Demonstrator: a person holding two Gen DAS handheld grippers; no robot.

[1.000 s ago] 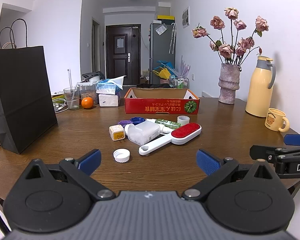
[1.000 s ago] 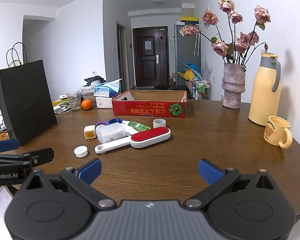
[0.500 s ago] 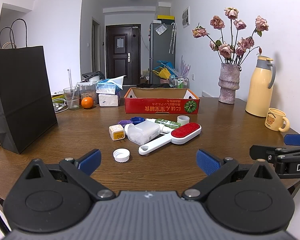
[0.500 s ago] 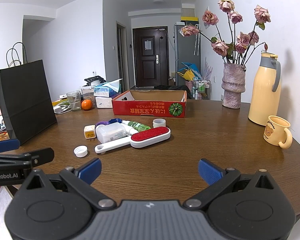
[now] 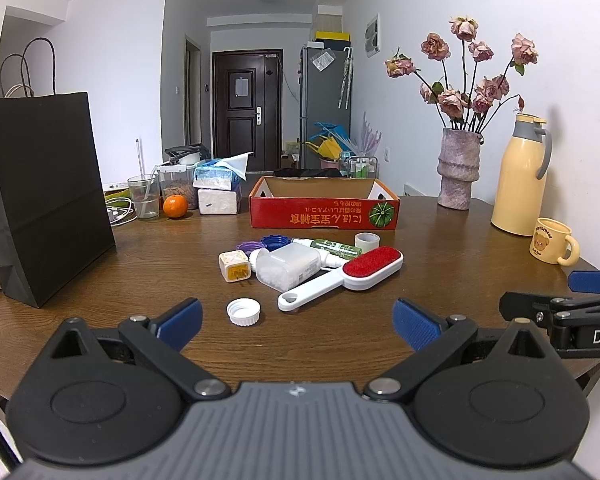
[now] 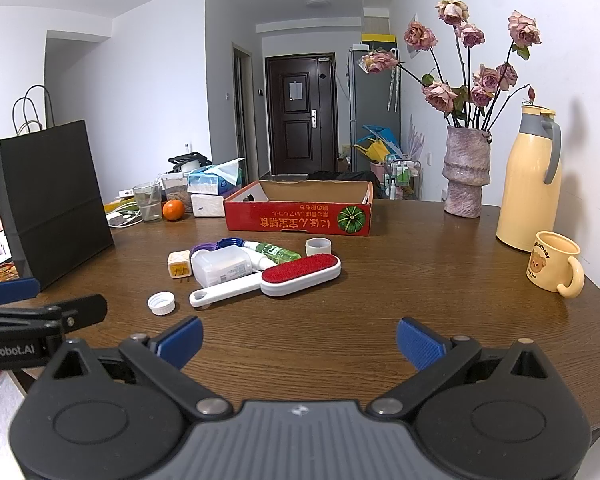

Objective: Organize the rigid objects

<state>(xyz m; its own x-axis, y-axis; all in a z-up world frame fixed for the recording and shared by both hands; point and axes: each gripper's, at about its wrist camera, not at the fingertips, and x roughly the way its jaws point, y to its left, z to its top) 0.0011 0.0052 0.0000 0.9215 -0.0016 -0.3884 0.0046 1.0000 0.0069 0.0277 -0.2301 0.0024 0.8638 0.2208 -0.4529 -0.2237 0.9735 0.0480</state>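
Lint brush (image 5: 350,276) handle across clear container (image 5: 288,266), green bottle (image 5: 334,246) half hidden.

Left hand-held gripper (image 5: 296,326) and right hand-held gripper (image 6: 299,340) hover side by side, jaws spread wide.

Glossy wooden table (image 5: 440,272), matt cardboard box (image 5: 324,212), white plastic cap (image 5: 243,311)

Bright, even indoor light; sharp focus, fisheye-bent edges, dark corners.
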